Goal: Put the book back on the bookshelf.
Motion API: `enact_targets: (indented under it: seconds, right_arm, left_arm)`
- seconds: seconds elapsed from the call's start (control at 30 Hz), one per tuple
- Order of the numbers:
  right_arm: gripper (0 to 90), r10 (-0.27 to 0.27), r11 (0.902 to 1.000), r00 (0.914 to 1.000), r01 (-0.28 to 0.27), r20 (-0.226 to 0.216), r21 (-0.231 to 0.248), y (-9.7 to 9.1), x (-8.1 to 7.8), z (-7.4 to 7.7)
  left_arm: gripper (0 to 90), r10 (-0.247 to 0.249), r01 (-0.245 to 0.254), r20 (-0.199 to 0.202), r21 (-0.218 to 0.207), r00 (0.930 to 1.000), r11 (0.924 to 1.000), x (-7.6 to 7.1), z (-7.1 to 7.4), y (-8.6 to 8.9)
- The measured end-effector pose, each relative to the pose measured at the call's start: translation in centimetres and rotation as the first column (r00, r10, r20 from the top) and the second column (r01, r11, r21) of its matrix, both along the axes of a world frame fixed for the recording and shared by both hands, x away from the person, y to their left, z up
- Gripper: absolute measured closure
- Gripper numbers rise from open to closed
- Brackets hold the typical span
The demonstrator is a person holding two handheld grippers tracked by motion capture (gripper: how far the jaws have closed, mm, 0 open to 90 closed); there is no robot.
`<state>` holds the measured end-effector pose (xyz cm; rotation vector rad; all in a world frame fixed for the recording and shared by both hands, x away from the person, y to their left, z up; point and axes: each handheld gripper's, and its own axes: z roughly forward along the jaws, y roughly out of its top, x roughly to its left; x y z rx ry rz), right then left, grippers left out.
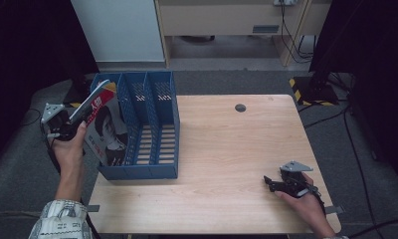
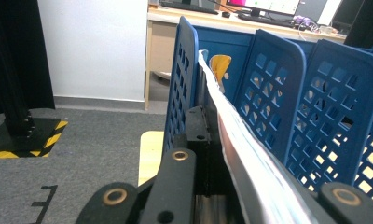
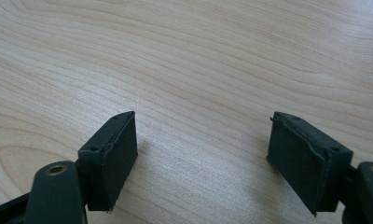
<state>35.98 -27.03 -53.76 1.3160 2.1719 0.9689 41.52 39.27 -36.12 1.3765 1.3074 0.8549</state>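
A magazine with a face on its cover stands tilted in the leftmost slot of a blue file rack at the table's left side. Its upper corner sticks out above the rack's left wall. My left gripper is shut on the magazine's near edge. In the left gripper view the white page edges run up from between my jaws, between the rack's outer wall and a divider. My right gripper rests low over the table's front right, open, with bare wood between its pads.
The wooden table has a dark round hole near its far edge. The rack's other two slots hold nothing. A black-and-yellow striped base stands on the floor past the far right corner.
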Motion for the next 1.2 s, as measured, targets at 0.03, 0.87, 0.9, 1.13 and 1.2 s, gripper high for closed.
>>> enact_targets:
  seconds: [0.03,0.87,0.9,1.13,1.2]
  right_arm:
    - [24.0,0.000,1.0000,1.0000,0.000,0.000,0.000,0.0,0.0,0.0]
    - [24.0,0.000,1.0000,1.0000,0.000,0.000,0.001,0.0,0.0,0.0]
    - [24.0,0.001,1.0000,1.0000,-0.001,0.000,0.001,0.0,0.0,0.0]
    - [23.9,0.001,1.0000,1.0000,-0.001,0.000,0.001,0.0,0.0,0.0]
    - [24.0,0.001,1.0000,1.0000,-0.001,0.000,0.000,0.0,0.0,0.0]
  left_arm:
    - [86.8,0.001,-0.001,0.004,-0.003,1.0000,1.0000,-0.1,0.0,0.0]
    - [86.8,0.034,-0.032,0.119,-0.023,0.9923,0.9992,-0.3,0.5,-0.3]
    - [86.8,0.034,-0.032,0.121,-0.023,0.9920,0.9992,-0.2,0.5,-0.3]
    - [86.8,0.037,-0.033,0.138,-0.028,0.9898,0.9991,0.1,-0.1,-0.5]
    - [86.7,0.035,-0.031,0.137,-0.034,0.9900,0.9989,0.2,-0.4,-0.5]
